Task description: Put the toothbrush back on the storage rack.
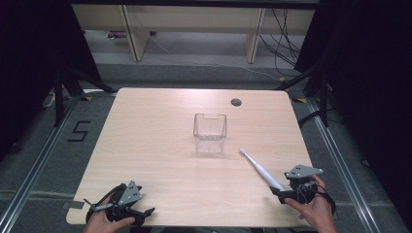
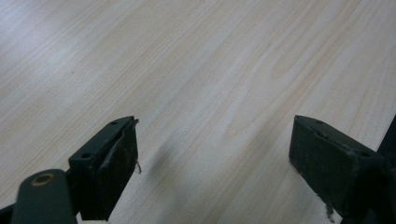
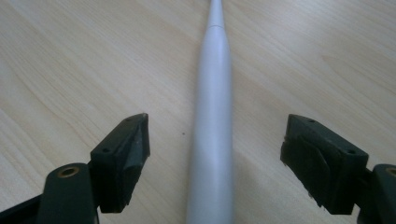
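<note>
Between the spread jaws of the right gripper [image 3: 215, 154] lies the white toothbrush [image 3: 212, 130], flat on the table [image 1: 160, 165] (untouched); likely light, stiff, slippery, best pinched mid-handle; the left gripper [image 2: 215, 163] gapes empty

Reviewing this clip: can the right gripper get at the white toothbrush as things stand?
Probably yes. The right gripper already has its open jaws either side of the white toothbrush handle, which lies flat on the table, pads not touching it. Nothing stands between them; the clear container sits well beyond.
</note>
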`<act>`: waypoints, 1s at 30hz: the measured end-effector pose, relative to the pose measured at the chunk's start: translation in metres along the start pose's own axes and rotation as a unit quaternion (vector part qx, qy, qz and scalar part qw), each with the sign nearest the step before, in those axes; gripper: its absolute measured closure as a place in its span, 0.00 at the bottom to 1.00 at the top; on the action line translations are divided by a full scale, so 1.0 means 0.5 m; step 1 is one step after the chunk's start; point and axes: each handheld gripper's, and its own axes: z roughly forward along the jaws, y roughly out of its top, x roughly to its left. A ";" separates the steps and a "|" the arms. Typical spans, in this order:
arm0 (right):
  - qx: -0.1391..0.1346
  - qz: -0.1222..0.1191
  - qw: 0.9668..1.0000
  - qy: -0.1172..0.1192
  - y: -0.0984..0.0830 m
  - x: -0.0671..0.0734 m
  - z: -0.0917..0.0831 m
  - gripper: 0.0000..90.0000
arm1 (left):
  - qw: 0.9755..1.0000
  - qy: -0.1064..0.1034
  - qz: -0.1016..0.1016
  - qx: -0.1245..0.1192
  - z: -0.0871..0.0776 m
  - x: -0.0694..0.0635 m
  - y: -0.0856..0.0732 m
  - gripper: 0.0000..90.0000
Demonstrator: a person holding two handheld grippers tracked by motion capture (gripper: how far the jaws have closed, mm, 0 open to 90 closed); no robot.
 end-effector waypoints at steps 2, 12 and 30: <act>-0.003 -0.004 1.000 0.000 0.002 0.000 0.002 0.27 | 1.000 0.001 -0.001 0.000 0.000 0.000 0.000 0.17; 0.013 -0.022 1.000 -0.001 0.023 0.002 0.011 0.30 | 1.000 -0.001 0.000 0.001 0.000 0.001 0.000 0.17; 0.062 -0.017 0.998 0.004 0.091 -0.002 0.039 0.39 | 1.000 -0.002 -0.001 -0.001 0.001 0.001 0.000 0.17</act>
